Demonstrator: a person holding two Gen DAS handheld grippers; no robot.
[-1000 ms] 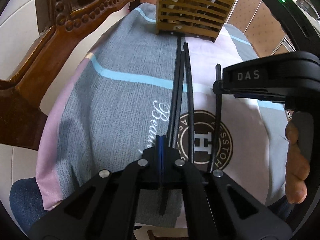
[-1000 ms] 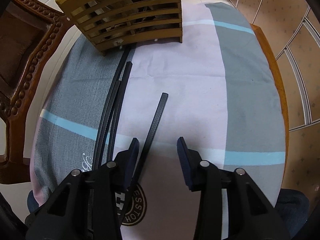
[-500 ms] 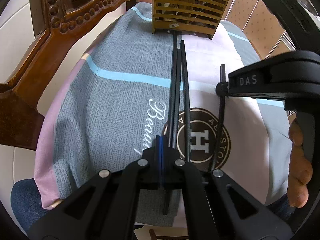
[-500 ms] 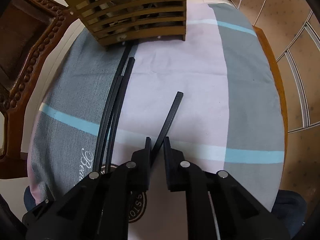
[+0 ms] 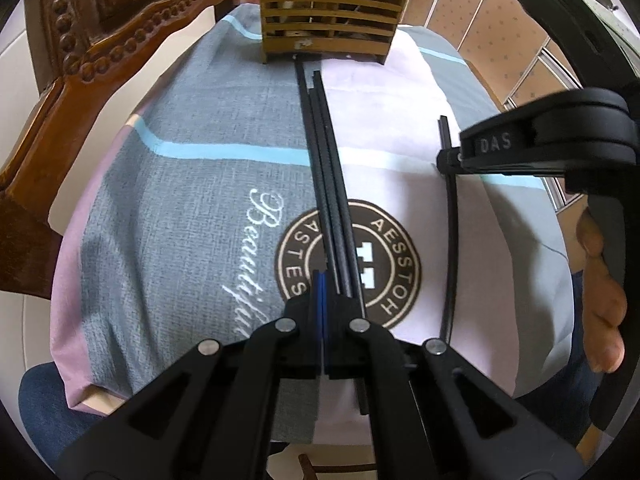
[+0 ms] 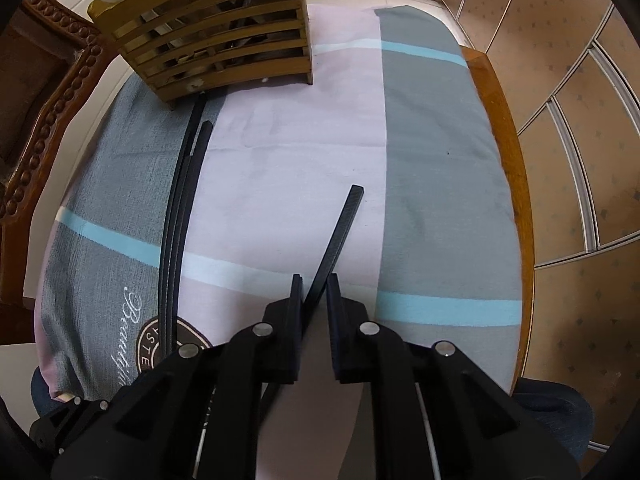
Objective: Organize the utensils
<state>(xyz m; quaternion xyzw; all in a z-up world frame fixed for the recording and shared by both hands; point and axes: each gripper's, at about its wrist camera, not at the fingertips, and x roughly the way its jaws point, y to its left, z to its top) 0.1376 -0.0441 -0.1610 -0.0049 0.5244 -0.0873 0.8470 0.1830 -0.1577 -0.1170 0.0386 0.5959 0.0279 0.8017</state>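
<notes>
A wooden slatted utensil holder (image 5: 334, 8) stands at the far end of the cloth-covered table; it also shows in the right wrist view (image 6: 216, 36). Three black chopsticks (image 5: 326, 168) lie side by side, pointing at the holder, and show in the right wrist view (image 6: 180, 200) on the left. My left gripper (image 5: 323, 280) is shut and empty just left of their near ends. My right gripper (image 6: 314, 284) is shut on a fourth black chopstick (image 6: 340, 228), which also shows in the left wrist view (image 5: 450, 240), its far end raised off the cloth.
A carved wooden chair (image 5: 100, 40) stands close on the left of the table. The table's wooden edge (image 6: 508, 152) shows on the right, with patterned wall panels (image 6: 580, 80) beyond. A grey and pink cloth with a round logo (image 5: 348, 264) covers the table.
My right gripper closed on the single chopstick and has lifted its far end off the cloth. Both grippers have drifted closer to the holder. The left gripper stayed shut.
</notes>
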